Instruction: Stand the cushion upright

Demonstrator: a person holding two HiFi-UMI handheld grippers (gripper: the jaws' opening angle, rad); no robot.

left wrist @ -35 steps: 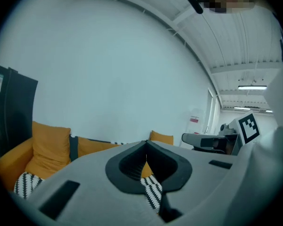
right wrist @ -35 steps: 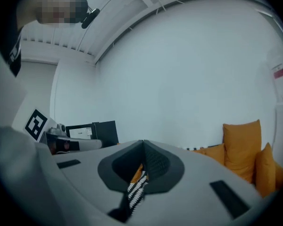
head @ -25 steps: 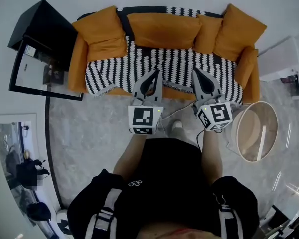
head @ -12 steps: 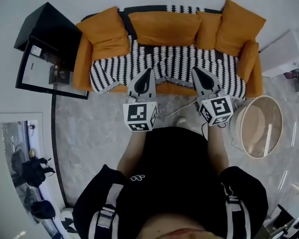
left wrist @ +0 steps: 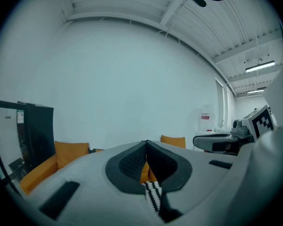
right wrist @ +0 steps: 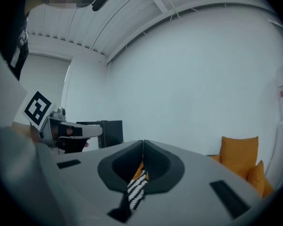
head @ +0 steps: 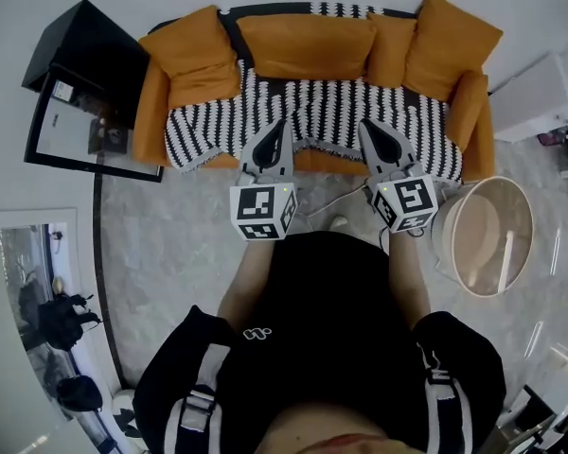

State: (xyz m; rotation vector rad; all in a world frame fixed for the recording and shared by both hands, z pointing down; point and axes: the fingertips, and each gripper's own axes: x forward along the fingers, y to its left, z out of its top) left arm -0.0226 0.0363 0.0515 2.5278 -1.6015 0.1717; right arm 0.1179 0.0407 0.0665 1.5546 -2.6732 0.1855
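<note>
Both tongs were closed tight and empty: left gripper [head: 280, 129] and right gripper [head: 367, 129] pointed at the sofa [head: 151, 112]. Orange cushions [head: 459, 41] leaned on its back; the right-arm cushion [head: 466, 112] was perhaps slumped. If so, I'd grip its top edge.

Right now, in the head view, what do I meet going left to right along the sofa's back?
Black cabinet → left orange cushion → wide middle cushion → narrow cushion → large right cushion → white unit.
</note>
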